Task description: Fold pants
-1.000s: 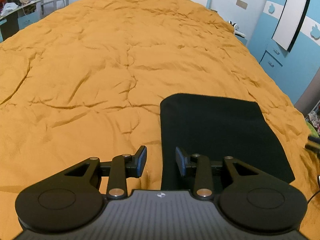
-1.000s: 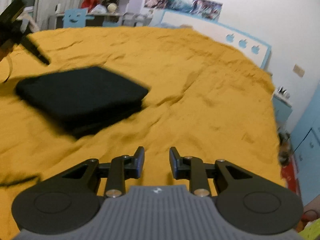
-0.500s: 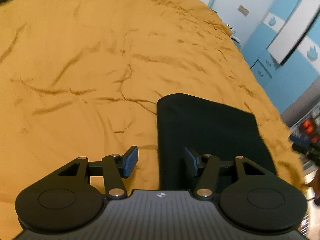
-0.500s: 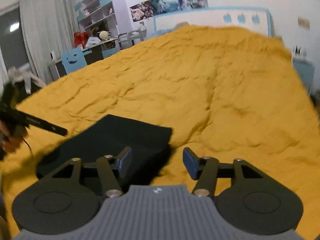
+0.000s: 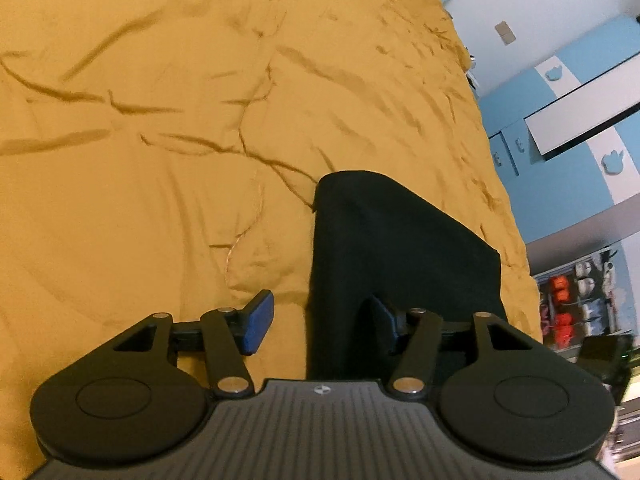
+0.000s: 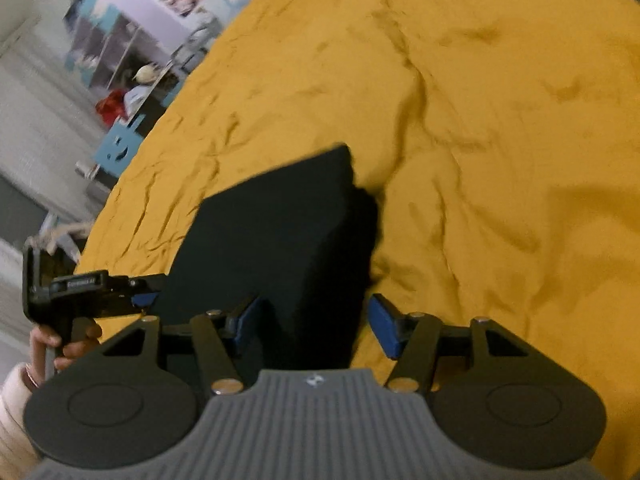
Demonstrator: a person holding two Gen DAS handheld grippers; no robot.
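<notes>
Left-wrist view shows the pants (image 5: 400, 248), black and folded into a flat rectangular stack, lying on the orange bedspread (image 5: 160, 160) near the bed's close edge, with the stack's left edge running up the middle of the picture. The left gripper (image 5: 320, 322) points down at that edge: its left pad (image 5: 258, 322) hangs over bare bedspread, its right pad (image 5: 382, 320) over the black cloth, so the edge of the stack lies in the gap between them. Its jaws have just been opening and stand wide, neither pad pressing on the fabric. From the right-wrist view the pants (image 6: 272, 240) fill the middle, a thick stack with a corner pointing away and a dark side wall on the right. The right gripper (image 6: 316, 330) straddles the stack's near right edge, its left pad (image 6: 244, 322) over the cloth and its right pad (image 6: 384, 332) over the bedspread (image 6: 480, 120); its jaws too have just been opening and stand wide apart with nothing clamped. At the left of that view a hand (image 6: 64, 346) holds the left gripper (image 6: 140, 300) against the stack's far side. Beyond the bed stand a blue-and-white wardrobe (image 5: 568, 112) and blurred shelves (image 6: 120, 40).
</notes>
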